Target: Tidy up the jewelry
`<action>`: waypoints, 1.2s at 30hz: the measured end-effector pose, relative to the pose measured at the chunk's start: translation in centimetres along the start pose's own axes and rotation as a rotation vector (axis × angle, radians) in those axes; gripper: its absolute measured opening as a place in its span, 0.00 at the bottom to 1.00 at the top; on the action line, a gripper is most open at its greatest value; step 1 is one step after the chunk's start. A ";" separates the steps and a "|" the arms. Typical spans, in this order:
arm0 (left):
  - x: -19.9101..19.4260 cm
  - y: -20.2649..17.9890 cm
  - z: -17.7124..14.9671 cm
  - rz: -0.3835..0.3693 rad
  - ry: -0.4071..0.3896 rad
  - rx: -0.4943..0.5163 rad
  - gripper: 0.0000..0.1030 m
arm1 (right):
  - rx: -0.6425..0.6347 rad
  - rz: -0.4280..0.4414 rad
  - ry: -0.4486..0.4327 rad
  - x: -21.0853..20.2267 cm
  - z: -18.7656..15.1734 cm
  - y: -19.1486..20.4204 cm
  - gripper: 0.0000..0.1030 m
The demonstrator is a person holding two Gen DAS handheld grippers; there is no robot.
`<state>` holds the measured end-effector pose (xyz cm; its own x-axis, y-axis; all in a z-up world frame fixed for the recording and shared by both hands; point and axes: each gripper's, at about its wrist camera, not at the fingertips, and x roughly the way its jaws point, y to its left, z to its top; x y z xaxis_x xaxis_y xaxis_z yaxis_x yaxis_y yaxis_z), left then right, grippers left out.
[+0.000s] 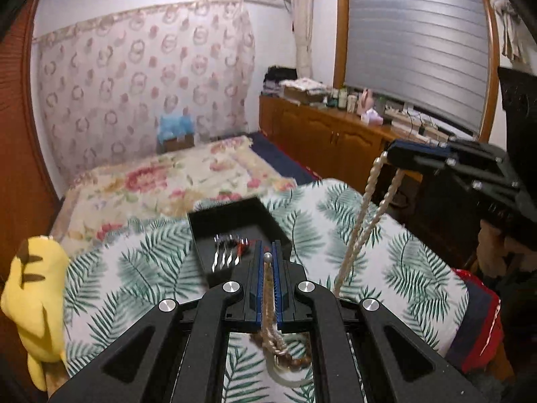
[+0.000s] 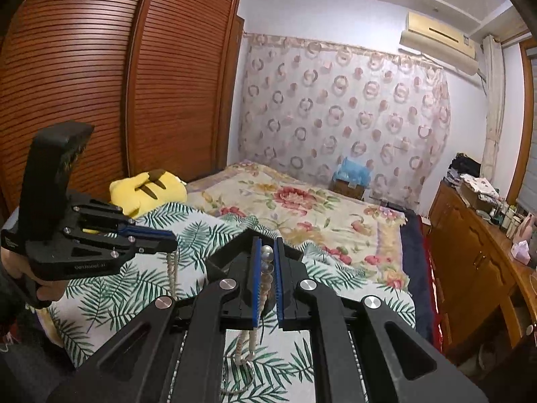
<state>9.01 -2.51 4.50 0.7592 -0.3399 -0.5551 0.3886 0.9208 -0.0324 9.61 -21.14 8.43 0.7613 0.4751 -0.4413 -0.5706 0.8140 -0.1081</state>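
Pearls (image 1: pixel 364 208) hang pinched in both grippers, left (image 1: pixel 267 262) and right (image 2: pixel 267 255); lift evenly, keep strands apart, then lower into the tray (image 1: pixel 235 216).

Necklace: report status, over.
Both jaws shut on pearl necklace, strands hanging between left gripper and right gripper. Black tray ahead. Nothing blocking.

black tray (image 1: pixel 201 231) contents blurred; its near edge hidden behind claw.
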 end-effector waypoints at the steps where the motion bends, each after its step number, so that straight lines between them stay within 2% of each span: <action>1: -0.1 0.0 0.4 0.003 -0.007 0.003 0.04 | 0.000 0.001 -0.004 0.0 0.2 0.0 0.08; 11: -1.3 1.0 4.6 0.022 -0.080 0.016 0.04 | -0.007 0.005 -0.055 -0.3 2.9 -0.6 0.08; 12: -1.3 1.1 4.8 0.023 -0.084 0.017 0.04 | -0.010 0.003 -0.062 -0.3 3.2 -0.7 0.01; 14: -1.2 1.3 5.4 0.020 -0.092 0.016 0.04 | -0.004 0.002 -0.073 -0.2 3.4 -1.0 0.00; 18: -0.6 1.7 5.6 0.017 -0.092 0.002 0.04 | -0.001 0.024 -0.041 1.4 2.9 -1.3 0.00; 26: 1.0 2.8 4.0 0.009 -0.050 -0.021 0.04 | 0.025 0.049 0.092 5.6 -1.2 -1.4 0.00; 34: 2.1 2.8 2.7 -0.028 -0.026 -0.034 0.04 | 0.095 0.041 0.302 11.1 -8.6 -2.5 0.01; 36: 2.4 2.8 2.4 -0.042 -0.020 -0.038 0.04 | 0.124 0.038 0.354 12.4 -10.5 -2.9 0.11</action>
<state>13.16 -1.21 5.05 0.7530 -0.3815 -0.5362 0.4000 0.9123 -0.0874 17.43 -21.09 -6.03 0.5742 0.3782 -0.7261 -0.5380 0.8429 0.0136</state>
